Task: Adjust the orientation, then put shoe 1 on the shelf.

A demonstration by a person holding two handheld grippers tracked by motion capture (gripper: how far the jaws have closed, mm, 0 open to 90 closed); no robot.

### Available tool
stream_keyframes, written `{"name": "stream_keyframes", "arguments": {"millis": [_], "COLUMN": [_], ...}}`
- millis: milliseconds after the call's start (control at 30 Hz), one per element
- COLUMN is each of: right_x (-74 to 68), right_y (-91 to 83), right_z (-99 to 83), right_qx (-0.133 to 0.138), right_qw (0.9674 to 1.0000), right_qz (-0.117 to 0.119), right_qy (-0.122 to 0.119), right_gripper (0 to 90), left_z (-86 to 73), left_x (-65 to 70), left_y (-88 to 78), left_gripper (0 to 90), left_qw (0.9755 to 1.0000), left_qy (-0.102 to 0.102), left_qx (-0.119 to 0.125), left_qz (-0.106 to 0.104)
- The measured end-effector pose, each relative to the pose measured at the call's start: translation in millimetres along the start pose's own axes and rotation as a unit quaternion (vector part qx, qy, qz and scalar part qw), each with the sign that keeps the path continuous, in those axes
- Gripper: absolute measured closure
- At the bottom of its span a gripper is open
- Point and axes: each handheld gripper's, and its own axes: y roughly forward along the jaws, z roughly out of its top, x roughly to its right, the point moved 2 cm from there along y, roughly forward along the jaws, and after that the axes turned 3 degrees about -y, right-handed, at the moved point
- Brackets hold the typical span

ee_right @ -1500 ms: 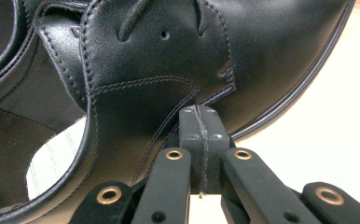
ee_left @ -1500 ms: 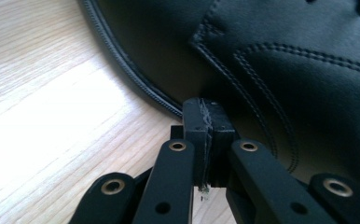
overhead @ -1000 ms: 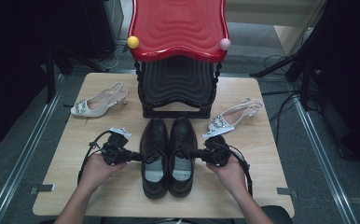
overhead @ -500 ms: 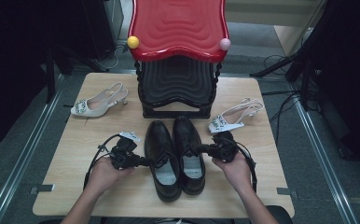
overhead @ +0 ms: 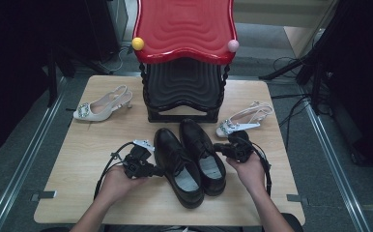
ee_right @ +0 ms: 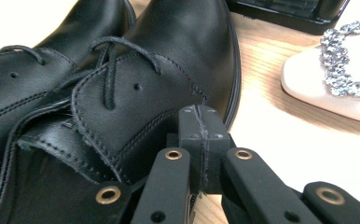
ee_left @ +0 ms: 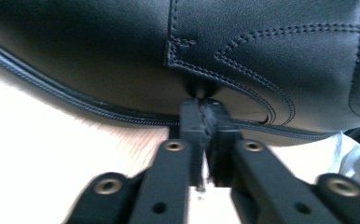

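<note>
Black shoes squeezed between closed tongs

Black shoes lay near the surface's front edge, left tongs and right tongs both shut, pressing their sides. Smooth leather seemed slippery; stiff soles looked safest to push.

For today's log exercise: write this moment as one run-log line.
left gripper: jaws together, against left black shoe | right gripper: jaws together, against right black shoe | pair angled on table

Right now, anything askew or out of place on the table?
The black shoes sit skewed, toes angled up-left rather than square to the rack. The two white heels lie apart: one far left, the other far right. Nothing looks spilled or damaged.
</note>
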Motion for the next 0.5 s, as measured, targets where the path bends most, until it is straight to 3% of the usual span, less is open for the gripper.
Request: {"name": "stream_keyframes", "arguments": {"millis": [67, 200, 500], "right_x": [0.0, -0.6, -3.1], "right_y": [-2.4, -7.2, -19.8], "right_z": [0.3, 0.7, -1.7], "right_qx": [0.006, 0.014, 0.025], "right_qw": [1.0000, 0.9998, 0.9995], "right_qz": [0.001, 0.010, 0.020], "right_qy": [0.000, 0.003, 0.005], "right_gripper": [88.5, 86.2, 76.4], "left_z": [0.3, 3.6, 11.3], "left_x": [-0.5, -4.9, -6.5], "left_y": [-6.1, -17.7, -25.1], "left_gripper": [78.0, 68.1, 51.0], "left_qw": [0.9999, 0.9994, 0.9988], "left_qy": [0.007, -0.003, 0.010], "left_qx": [0.009, 0.030, 0.038], "left_qz": [0.012, 0.016, 0.028]}}
